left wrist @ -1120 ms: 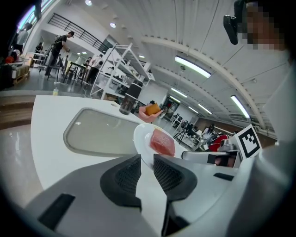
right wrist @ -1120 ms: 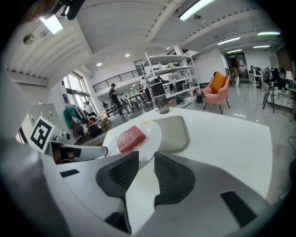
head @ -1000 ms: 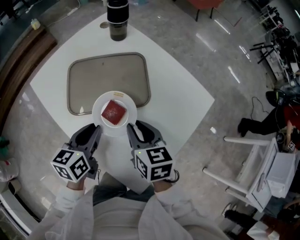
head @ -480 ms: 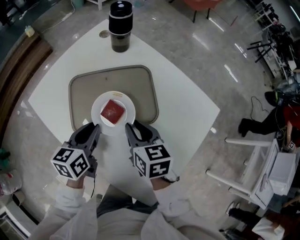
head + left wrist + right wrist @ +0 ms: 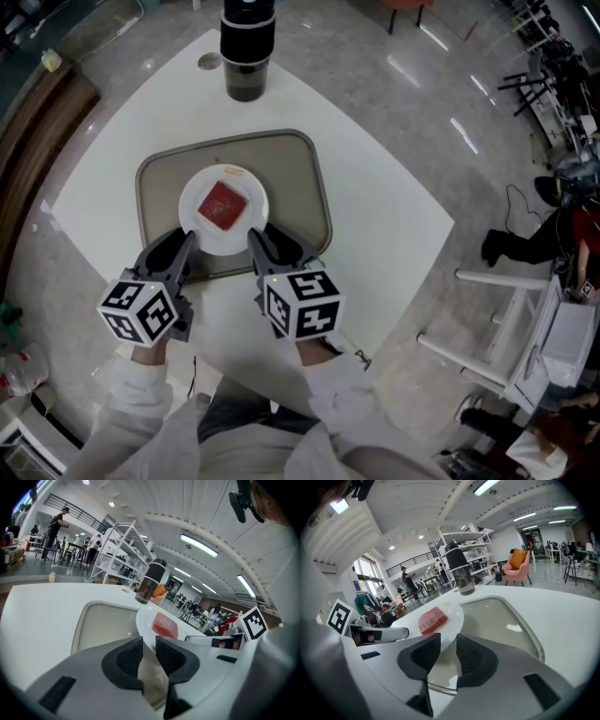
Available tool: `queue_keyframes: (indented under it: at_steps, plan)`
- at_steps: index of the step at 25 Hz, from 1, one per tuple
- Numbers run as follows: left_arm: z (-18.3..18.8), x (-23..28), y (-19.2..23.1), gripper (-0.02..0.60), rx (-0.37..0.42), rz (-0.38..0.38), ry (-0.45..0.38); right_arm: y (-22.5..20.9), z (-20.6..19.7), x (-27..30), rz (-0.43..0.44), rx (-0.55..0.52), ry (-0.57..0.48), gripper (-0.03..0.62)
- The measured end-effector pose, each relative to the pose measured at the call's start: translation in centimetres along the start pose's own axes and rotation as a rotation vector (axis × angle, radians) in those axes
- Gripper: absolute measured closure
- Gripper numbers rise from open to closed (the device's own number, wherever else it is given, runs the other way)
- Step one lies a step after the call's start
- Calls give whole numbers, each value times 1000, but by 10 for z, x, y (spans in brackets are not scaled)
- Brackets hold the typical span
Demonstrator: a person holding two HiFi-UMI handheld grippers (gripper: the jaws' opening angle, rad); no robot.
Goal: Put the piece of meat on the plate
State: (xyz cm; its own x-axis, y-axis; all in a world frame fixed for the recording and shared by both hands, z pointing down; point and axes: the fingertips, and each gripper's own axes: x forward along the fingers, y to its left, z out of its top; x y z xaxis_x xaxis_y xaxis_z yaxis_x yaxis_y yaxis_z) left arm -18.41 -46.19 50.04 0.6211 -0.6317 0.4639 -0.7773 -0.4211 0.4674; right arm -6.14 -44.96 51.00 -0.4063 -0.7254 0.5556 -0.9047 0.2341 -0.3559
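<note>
Got the piece of meat (image 5: pixel 223 205) lying flat, red and squarish, right in the middle of the white plate (image 5: pixel 199 232). No touching it with either tool. Seeing that plate over the near half of the grey tray (image 5: pixel 311 183), overhanging the tray's front rim a bit. Can't tell whether it rests on the tray or hangs just above it.

Pinched from both sides, btw. Looking at the left gripper (image 5: pixel 185 244) clamped on the plate's near-left rim and the right gripper (image 5: pixel 257 240) clamped on the near-right rim. Easy to check in both gripper views, with the rim running straight in between the dark ribbed pads. Both tools angled down and in toward the plate, marker cubes facing up, white sleeves (image 5: pixel 141 394) trailing behind.

Further out, just the tray sitting on a white table (image 5: pixel 384 211) with rounded corners. Also spotted a dark tumbler (image 5: pixel 247 52) with a black lid, upright past the tray's far edge and clear of it.
</note>
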Motion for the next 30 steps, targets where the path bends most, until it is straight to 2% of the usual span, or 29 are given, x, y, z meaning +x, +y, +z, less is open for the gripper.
queue_keyframes:
  at_steps: [7, 18, 25, 30]
  plan:
    - [5, 15, 11, 492, -8, 6, 18, -6, 7, 17, -17, 7, 25, 480]
    - [0, 25, 17, 492, 5, 48, 112, -15, 2, 33, -19, 31, 137, 480]
    - [-7, 31, 21, 492, 44, 109, 192, -19, -5, 41, -40, 1, 208, 480]
    - [-9, 33, 22, 492, 70, 131, 211, -20, -5, 42, -42, -4, 221, 480]
